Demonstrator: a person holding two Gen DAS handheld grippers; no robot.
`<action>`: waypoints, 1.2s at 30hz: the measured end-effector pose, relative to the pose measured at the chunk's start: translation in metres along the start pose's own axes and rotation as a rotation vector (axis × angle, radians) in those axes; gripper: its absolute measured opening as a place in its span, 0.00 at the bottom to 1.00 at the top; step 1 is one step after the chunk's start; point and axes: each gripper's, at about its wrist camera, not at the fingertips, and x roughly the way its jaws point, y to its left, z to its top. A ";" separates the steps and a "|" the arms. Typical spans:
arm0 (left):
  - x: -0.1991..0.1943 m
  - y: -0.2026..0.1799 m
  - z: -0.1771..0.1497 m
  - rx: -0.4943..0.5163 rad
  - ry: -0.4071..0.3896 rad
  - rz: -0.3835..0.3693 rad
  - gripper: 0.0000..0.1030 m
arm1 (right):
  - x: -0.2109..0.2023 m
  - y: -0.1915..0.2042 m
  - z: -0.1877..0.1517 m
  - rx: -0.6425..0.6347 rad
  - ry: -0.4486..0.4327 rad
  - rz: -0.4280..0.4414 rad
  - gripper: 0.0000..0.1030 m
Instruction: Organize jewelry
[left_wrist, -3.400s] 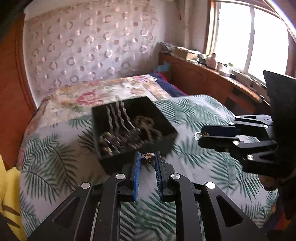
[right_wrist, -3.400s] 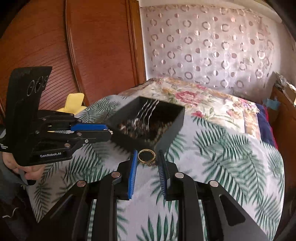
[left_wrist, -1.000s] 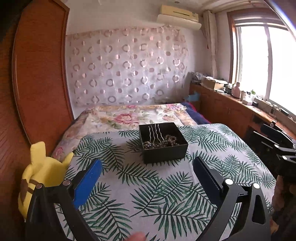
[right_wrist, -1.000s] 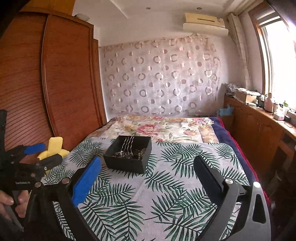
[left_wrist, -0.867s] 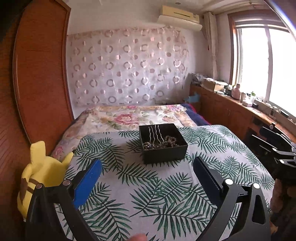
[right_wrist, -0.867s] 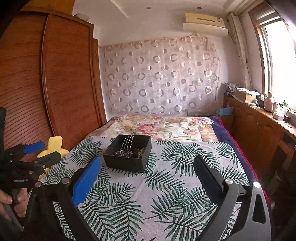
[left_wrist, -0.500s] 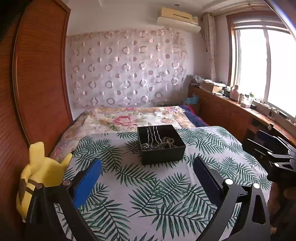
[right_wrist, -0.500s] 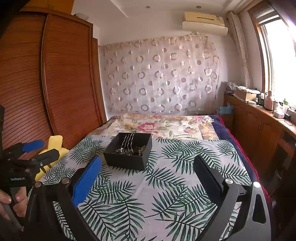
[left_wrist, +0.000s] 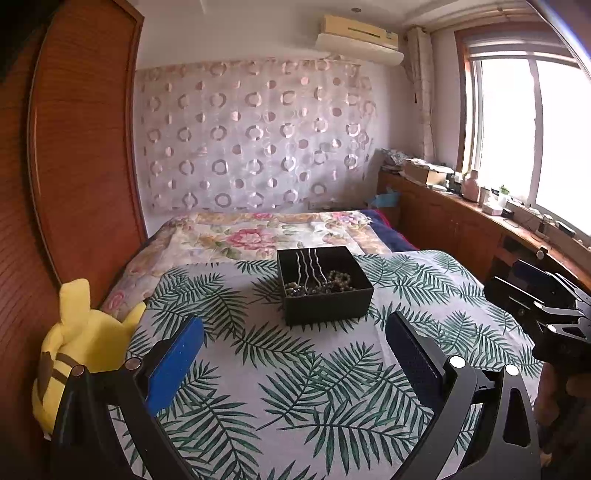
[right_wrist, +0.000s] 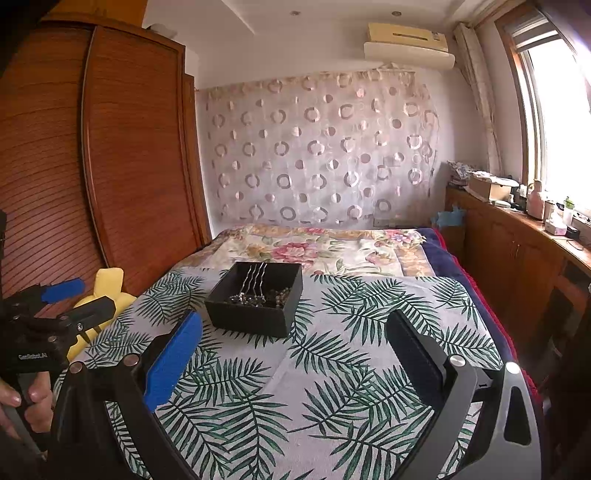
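Bed (left_wrist: 258, 236) with palm-leaf cloth (left_wrist: 295, 376) fills our view. Yellow plush toy (left_wrist: 77, 332) left of black box, at wardrobe. Left claw (left_wrist: 295, 354) spread wide, empty, well short of box. Right claw (right_wrist: 295, 350) likewise spread, empty. Black box (left_wrist: 325, 295) mid-cloth; inside it we see wavy hairpins (left_wrist: 310, 266) and beaded jewelry (left_wrist: 332, 282).

A home bedroom. A bed (left_wrist: 266, 236) with a floral quilt (right_wrist: 325, 251) stands against a wall hung with a circle-patterned curtain (left_wrist: 251, 136). A tall wooden wardrobe (right_wrist: 122, 166) lines one side. An air conditioner (right_wrist: 406, 40) is mounted near the ceiling. Under the window (left_wrist: 517, 133), a low wooden cabinet (left_wrist: 454, 221) carries boxes and bottles. A yellow plush toy (left_wrist: 77, 347) sits beside the bed.
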 end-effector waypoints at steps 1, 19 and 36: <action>0.000 0.000 0.000 0.000 -0.001 0.000 0.92 | 0.000 0.000 -0.001 0.000 0.000 -0.001 0.97; 0.000 0.003 -0.001 0.002 -0.002 0.000 0.92 | 0.000 0.000 -0.002 -0.001 0.001 -0.003 0.97; -0.007 0.003 0.002 0.002 -0.013 0.000 0.92 | 0.001 -0.001 -0.002 0.002 0.001 -0.002 0.97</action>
